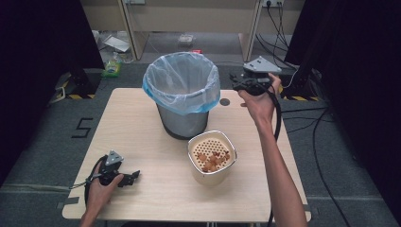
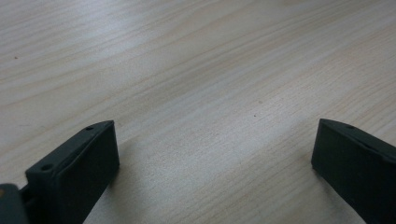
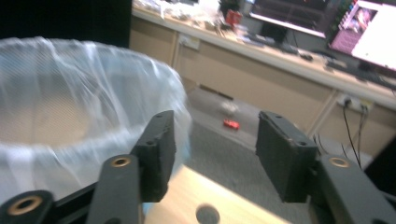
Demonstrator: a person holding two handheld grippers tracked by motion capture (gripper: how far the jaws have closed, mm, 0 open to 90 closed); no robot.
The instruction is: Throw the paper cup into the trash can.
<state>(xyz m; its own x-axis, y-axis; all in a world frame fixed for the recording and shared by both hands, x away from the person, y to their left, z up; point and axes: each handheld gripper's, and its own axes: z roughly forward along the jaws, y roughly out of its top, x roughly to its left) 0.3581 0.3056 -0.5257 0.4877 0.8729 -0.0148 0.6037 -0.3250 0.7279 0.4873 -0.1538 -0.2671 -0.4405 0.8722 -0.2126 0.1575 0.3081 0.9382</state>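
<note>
Right gripper (image 1: 236, 81) is held up in the air at the far right side of the table (image 1: 142, 198), just beside the rim of the bin (image 1: 182, 94), on the bin's right in the high view. Its 2 jaws are spread with nothing between them; in the right gripper view (image 3: 212, 154) the gap frames floor and a small red object (image 3: 230, 124) well beyond. The bin's clear blue-tinted liner (image 3: 70, 121) sits just left of the left jaw in that view, close but I can't tell if it touches. A dark round hole (image 3: 207, 214) in the tabletop lies below the jaws, a bit toward the camera. Grey 3-cornered plate (image 1: 261, 65) rides on top of the gripper, the right hand (image 1: 259, 101) wraps it from behind, cable trails down along the forearm.

Left gripper (image 1: 135, 176) rests low at the near left part of the table, well apart from the right one, in the left hand (image 1: 101, 187). Jaws are spread wide; the left gripper view (image 2: 215, 154) has bare wood grain between them, nothing held.

Cream container (image 1: 212, 163) with a perforated insert stands between the 2 grippers, right of and beyond the left gripper, nearer the person than the right gripper. Brown food scraps (image 1: 213, 160) lie on the insert. The bin stands just behind the container, close to it; contact unclear.
</note>
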